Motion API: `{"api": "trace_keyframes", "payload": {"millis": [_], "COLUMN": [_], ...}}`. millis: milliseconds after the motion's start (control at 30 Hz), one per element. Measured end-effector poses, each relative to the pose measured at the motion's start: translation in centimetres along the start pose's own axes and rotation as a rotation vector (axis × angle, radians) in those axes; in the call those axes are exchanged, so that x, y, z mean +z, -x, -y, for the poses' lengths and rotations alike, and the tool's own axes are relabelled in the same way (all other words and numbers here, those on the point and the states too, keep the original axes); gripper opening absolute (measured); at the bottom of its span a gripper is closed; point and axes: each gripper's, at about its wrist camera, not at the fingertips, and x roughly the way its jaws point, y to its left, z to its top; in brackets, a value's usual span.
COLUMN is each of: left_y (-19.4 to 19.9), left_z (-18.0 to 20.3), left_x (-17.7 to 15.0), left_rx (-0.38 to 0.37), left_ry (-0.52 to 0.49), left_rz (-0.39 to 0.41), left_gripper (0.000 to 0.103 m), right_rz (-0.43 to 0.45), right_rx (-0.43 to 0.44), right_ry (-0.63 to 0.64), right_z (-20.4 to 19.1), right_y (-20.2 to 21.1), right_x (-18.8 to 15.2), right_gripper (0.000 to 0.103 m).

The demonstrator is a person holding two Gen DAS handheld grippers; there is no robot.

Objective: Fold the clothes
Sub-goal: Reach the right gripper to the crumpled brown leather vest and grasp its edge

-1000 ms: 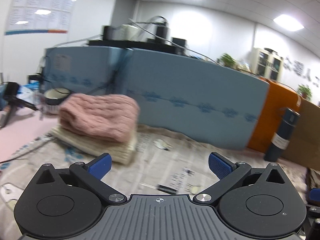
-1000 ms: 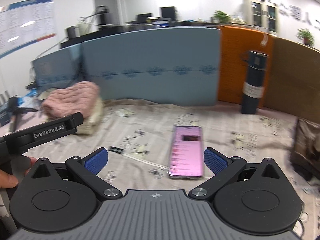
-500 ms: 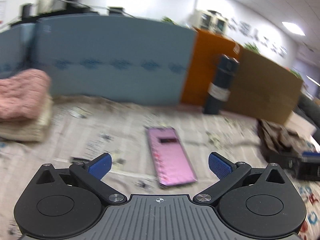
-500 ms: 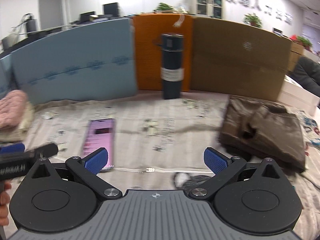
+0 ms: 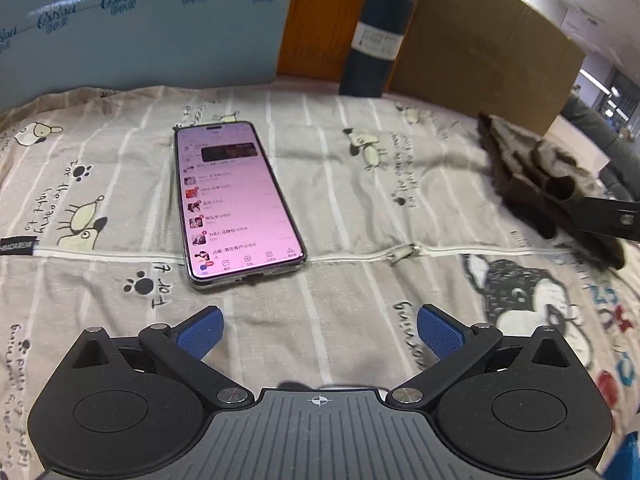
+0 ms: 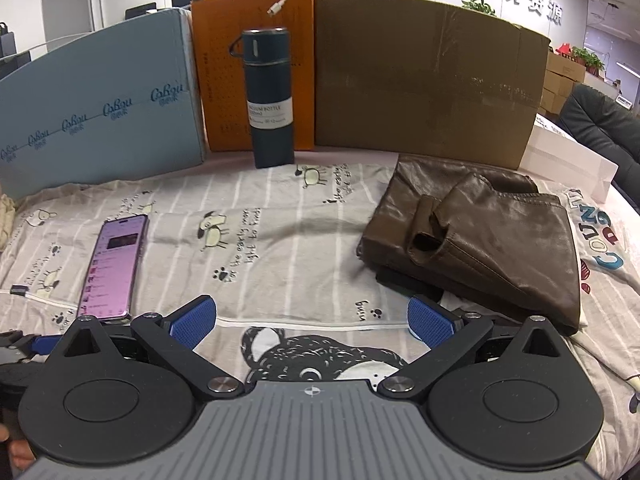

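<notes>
With both jaws spread and empty: left hand-held gripper near lit pink-screened smartphone; right hand-held gripper just short of crumpled brown leather jacket on printed striped sheet. Best pinched at separate hem corners, clear of phone.

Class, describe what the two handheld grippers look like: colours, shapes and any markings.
Both look alike. The left gripper and right gripper each have a grey ribbed centre plate with a small crosshair mark, two round black housings, black link arms with silver pivots, and blue textured fingers.
</notes>
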Motion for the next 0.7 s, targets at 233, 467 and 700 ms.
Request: {"api": "trace_keyframes", "payload": {"millis": [233,467,700], "left_y": [-2.0,-4.6,-7.4], "left_z": [0.3,0.4,1.1], "left_x": [1.5,4.4,7.2], "left_rx": [0.002,-0.003,0.097], "left_ry": [-0.041,-0.06,-0.103], "left_rz": [0.005,0.027,0.052], "left_gripper": [0.103,0.103,0.103], "right_rz": [-0.007,-0.028,-0.035], "right_rx": [-0.021,-0.076,-0.192], "right_ry": [-0.014,-0.028,0.013], "right_z": [1.5,3.6,7.2], "right_y": [-0.5,-2.0,-4.1], "right_x": [0.2,0.3,0.6], "right_gripper": [0.103,0.103,0.103]}}
